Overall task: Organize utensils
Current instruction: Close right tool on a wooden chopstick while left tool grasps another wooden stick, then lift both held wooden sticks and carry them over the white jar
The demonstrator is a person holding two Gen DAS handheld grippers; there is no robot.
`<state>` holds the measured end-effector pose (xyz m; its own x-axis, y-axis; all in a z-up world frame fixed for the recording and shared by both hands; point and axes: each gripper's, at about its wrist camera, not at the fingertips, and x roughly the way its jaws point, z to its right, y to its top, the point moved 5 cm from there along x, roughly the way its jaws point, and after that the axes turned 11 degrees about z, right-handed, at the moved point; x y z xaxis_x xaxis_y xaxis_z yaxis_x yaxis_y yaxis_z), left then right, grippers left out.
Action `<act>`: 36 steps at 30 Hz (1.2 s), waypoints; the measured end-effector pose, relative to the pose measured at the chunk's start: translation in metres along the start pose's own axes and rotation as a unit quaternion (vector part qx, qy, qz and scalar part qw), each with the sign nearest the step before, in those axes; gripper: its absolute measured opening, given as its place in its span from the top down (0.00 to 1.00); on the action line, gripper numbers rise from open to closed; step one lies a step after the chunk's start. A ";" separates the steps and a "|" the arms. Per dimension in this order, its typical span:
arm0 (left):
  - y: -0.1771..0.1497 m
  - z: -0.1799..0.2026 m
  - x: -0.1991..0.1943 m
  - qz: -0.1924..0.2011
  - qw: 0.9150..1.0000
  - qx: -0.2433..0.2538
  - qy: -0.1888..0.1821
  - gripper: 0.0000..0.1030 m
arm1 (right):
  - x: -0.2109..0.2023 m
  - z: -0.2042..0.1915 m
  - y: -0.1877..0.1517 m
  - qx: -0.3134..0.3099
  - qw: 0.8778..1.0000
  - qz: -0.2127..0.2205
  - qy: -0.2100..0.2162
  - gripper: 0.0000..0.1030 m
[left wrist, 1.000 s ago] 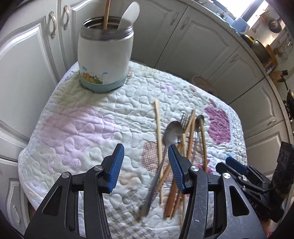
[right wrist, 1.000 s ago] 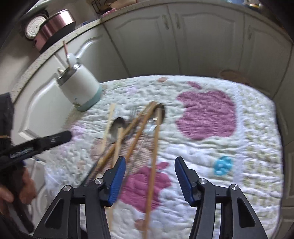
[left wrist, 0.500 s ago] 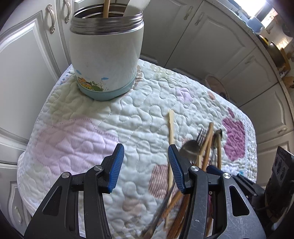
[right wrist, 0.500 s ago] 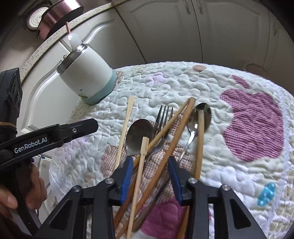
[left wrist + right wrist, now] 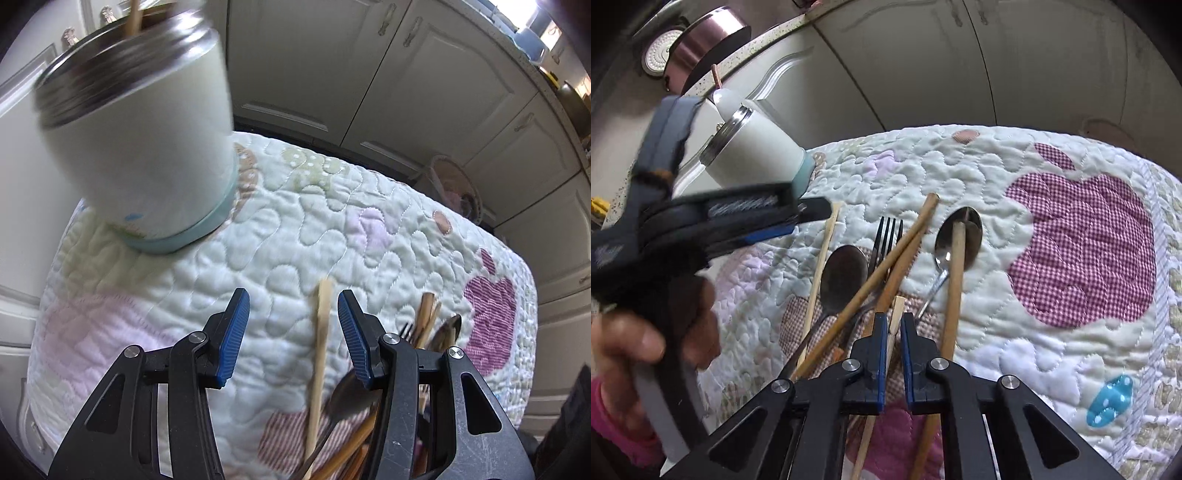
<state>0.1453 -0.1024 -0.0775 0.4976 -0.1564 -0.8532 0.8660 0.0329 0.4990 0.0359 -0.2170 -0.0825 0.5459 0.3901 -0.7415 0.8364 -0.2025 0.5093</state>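
Looking forward along the left gripper [image 5: 291,332], its blue pads are seen spread wide with nothing clamped between them; only quilt and the upper end of a pale chopstick [image 5: 320,343] lie in the gap, and that stick is not touched. The white canister [image 5: 138,147] stands on the quilted cover [image 5: 295,221] up and to the left, a wooden stick already standing in its steel mouth. A steadying hold on the canister would be well served by this open gripper — it should be brought to the wall, not the rim, so the mouth is left free.

From the right wrist, the right gripper [image 5: 894,332] is seen nearly closed around a thin light chopstick [image 5: 896,314] near its upper end; whether the pads are actually pressing it cannot be told for certain, though it is judged to be gripped. The rest of the pile lies just beside it: a dark spoon [image 5: 844,273], a black fork [image 5: 886,236], a shiny spoon [image 5: 958,240] and several brown chopsticks [image 5: 886,266] crossing one another. Because the held stick lies among these neighbours, it should be lifted straight up and slowly — a sideways drag would likely scatter the heap. Once clear, it should be tipped upright before being lowered into the canister.
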 end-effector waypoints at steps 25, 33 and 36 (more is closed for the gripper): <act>0.022 -0.026 -0.103 0.073 0.993 0.004 -0.088 0.94 | -0.061 -0.005 0.009 -0.031 0.998 0.036 -0.029 0.93; 0.015 -0.028 -0.125 0.084 0.992 0.007 -0.097 0.94 | -0.016 -0.001 -0.008 -0.043 0.997 -0.019 -0.053 0.88; 0.016 -0.033 -0.133 0.088 0.991 0.006 -0.100 0.94 | -0.011 0.006 -0.011 -0.044 0.995 -0.027 -0.080 0.88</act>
<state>0.0948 -0.0480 0.0391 0.6194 -0.3426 -0.7064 0.7657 0.0650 0.6399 0.0208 -0.2248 -0.0824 0.5073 0.2483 -0.8252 0.8610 -0.1037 0.4980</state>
